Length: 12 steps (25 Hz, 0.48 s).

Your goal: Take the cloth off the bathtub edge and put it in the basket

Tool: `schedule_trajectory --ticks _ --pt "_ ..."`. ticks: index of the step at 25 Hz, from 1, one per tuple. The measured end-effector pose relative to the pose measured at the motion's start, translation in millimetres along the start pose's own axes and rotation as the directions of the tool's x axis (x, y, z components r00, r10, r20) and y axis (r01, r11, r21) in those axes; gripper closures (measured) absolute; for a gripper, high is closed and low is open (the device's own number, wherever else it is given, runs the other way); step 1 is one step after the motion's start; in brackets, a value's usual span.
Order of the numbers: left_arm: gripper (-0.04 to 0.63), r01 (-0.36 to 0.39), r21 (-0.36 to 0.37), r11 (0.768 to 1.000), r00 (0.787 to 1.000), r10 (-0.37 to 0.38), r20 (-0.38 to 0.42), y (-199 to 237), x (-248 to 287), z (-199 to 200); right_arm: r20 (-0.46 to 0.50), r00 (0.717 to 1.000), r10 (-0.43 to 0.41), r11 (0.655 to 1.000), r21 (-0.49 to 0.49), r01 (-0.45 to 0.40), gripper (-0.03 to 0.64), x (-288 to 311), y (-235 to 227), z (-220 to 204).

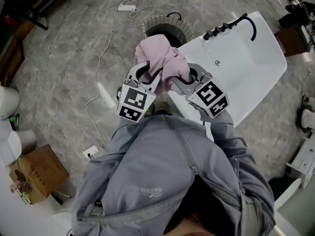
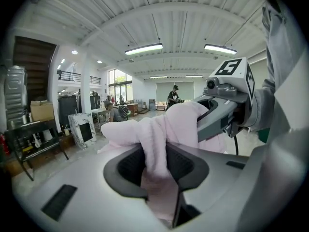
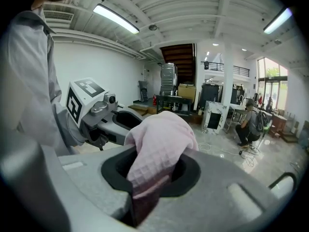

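A pale pink cloth (image 1: 160, 63) hangs bunched in the air between my two grippers, level with the near end of the white bathtub (image 1: 246, 63). My left gripper (image 1: 147, 77) is shut on a fold of the cloth (image 2: 157, 144). My right gripper (image 1: 189, 80) is shut on another fold of the cloth (image 3: 154, 158). Beyond the cloth, on the floor by the tub's far corner, stands the round ribbed basket (image 1: 167, 29). The other gripper shows in each gripper view, close beside the cloth.
A white cable and power strip (image 1: 127, 7) lie on the grey floor left of the basket. A black faucet (image 1: 248, 21) and knobs sit on the tub's far rim. A cardboard box (image 1: 37, 173) stands at lower left. A person (image 3: 246, 124) crouches in the distance.
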<state>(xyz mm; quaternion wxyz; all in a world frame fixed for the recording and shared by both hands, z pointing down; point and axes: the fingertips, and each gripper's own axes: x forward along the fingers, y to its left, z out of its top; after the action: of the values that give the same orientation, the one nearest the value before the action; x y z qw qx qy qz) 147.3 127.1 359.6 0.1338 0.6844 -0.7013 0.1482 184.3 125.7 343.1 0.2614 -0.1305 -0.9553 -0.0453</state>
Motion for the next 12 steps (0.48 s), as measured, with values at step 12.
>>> schedule_trajectory --ticks 12 --pt "0.480 -0.221 -0.029 0.975 0.972 0.223 0.081 37 -50 30 0.107 0.983 0.146 0.981 -0.140 -0.130 0.538 14 15 61"
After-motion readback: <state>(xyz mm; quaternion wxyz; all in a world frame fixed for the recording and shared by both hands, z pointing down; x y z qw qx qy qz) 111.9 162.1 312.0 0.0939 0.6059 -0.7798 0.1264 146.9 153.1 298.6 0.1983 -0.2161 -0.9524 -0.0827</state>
